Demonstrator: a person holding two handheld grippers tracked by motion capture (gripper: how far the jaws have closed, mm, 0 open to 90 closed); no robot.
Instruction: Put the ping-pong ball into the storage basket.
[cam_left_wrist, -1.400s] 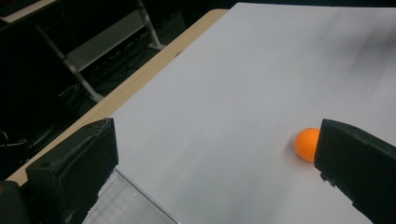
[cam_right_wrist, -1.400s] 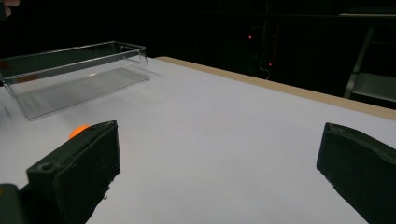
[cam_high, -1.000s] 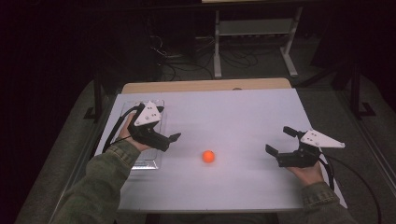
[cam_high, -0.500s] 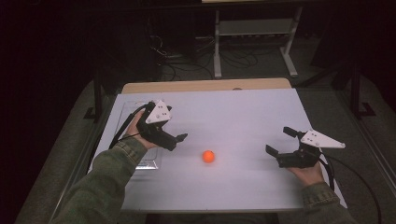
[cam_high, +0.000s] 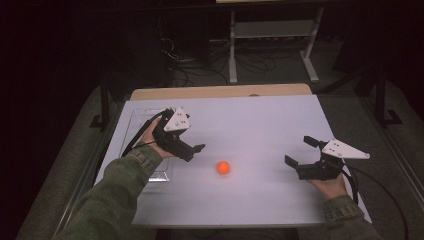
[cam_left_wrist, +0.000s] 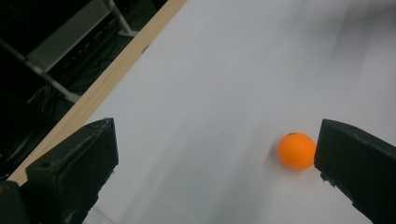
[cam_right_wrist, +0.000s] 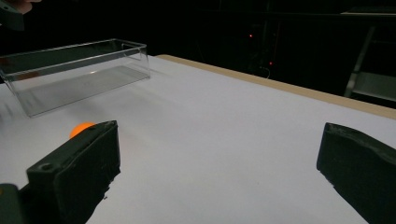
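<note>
My feeds: room dim, white table (cam_high: 260, 130) only bright area, lit from above. Surroundings beyond table near black. Left gripper view streaked with motion blur across tabletop. Faint glare on clear box (cam_right_wrist: 74, 70) rim. High view soft, grainy.

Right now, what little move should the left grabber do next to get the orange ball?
Probably slide the left gripper toward the orange ball until it sits between the jaws. They are wide open, and in the left gripper view the ball lies beside one jaw, not centred.
</note>
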